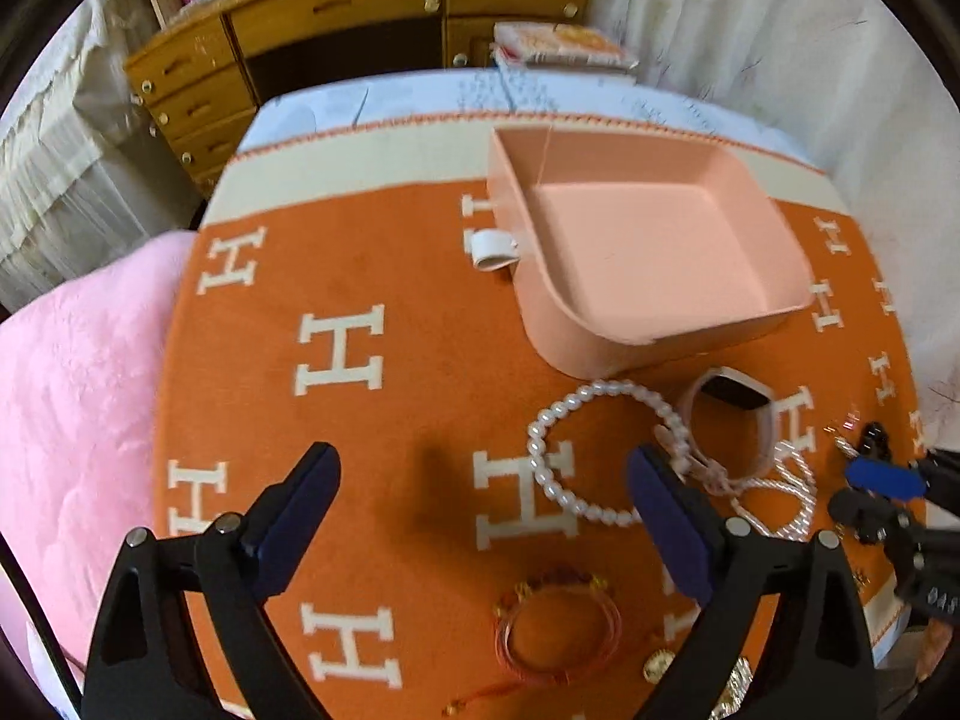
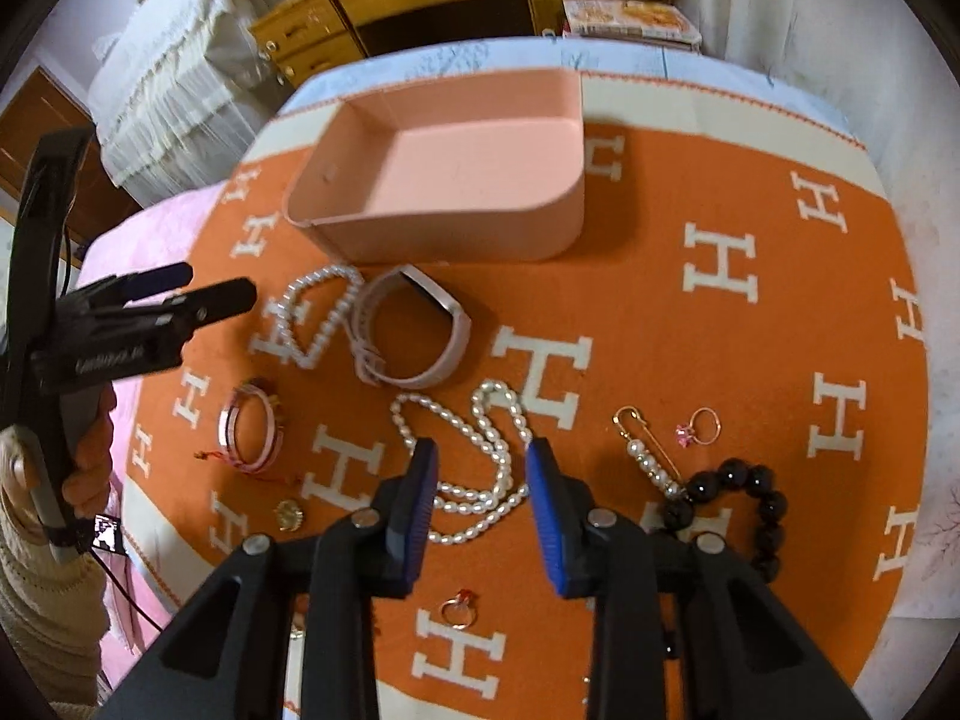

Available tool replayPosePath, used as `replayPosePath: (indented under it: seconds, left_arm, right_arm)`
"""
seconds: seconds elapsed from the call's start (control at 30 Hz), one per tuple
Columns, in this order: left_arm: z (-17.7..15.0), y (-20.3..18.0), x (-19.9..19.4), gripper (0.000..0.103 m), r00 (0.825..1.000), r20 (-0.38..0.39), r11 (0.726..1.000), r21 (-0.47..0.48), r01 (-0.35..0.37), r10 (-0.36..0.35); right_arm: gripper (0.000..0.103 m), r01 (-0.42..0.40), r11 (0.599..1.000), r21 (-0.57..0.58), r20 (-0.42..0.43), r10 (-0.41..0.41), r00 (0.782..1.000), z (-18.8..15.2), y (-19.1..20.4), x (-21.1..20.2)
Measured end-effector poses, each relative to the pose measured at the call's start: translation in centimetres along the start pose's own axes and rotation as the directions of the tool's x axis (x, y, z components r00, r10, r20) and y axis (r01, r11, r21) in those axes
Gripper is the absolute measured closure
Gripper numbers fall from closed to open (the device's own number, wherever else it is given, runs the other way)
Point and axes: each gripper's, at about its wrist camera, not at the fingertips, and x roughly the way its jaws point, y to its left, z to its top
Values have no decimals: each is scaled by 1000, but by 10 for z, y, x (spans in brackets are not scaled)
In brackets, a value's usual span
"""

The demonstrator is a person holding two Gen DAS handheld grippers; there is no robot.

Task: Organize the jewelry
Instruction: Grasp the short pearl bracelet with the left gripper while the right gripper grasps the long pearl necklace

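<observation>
Both tongs were spread wide, gripping nothing: the left tongs (image 1: 483,474) hung over the woven orange blanket (image 1: 390,252), the right tongs (image 2: 483,468) above a looped pearl necklace (image 2: 480,480). At 2 o'clock of the left tongs lay a round pearl bracelet (image 1: 591,450), touching a smooth pink watch (image 1: 732,420). Farthest, at 12 o'clock, sat the matte pink box (image 1: 654,252). Only the right view showed glossy black beads (image 2: 750,504), a gold pin (image 2: 648,450) and rings (image 2: 699,426).
</observation>
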Motion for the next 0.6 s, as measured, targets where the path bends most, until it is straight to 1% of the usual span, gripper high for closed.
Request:
replayPosePath:
  seconds: [0.1, 0.23, 0.3, 0.37, 0.4, 0.43, 0.47, 0.53, 0.6]
  left_arm:
    - [4, -3, 16, 7, 999, -36, 1000, 5, -15, 15]
    - [3, -10, 24, 8, 998, -41, 999, 27, -38, 39]
    - [4, -12, 26, 8, 998, -41, 998, 35, -47, 49]
    - [7, -15, 28, 8, 997, -49, 997, 42, -59, 61]
    - [8, -16, 29, 9, 996, -51, 997, 44, -65, 67]
    - [8, -17, 31, 12, 996, -55, 996, 49, -74, 77]
    - [8, -18, 32, 14, 995, -61, 995, 53, -82, 85]
    - [8, -19, 37, 27, 992, -82, 994, 59, -88, 93]
    - [7, -18, 39, 28, 993, -95, 997, 44, -65, 69]
  right_arm:
    - [72, 22, 1000, -16, -28, -23, 999, 1, 2, 10]
    - [73, 55, 998, -39, -62, -58, 996, -3, 7, 24]
    - [76, 73, 996, -49, -69, -76, 995, -4, 10, 29]
    - [78, 104, 992, -71, -56, -108, 993, -4, 14, 31]
    - [81, 106, 991, -80, -52, -110, 993, -4, 17, 31]
    - [88, 105, 990, -94, -55, -111, 992, -5, 20, 32]
    - [90, 113, 988, -106, -62, -120, 991, -5, 23, 34]
    - [91, 143, 980, -137, -48, -151, 987, -7, 27, 33]
    - [92, 155, 976, -154, -40, -163, 986, -7, 30, 33]
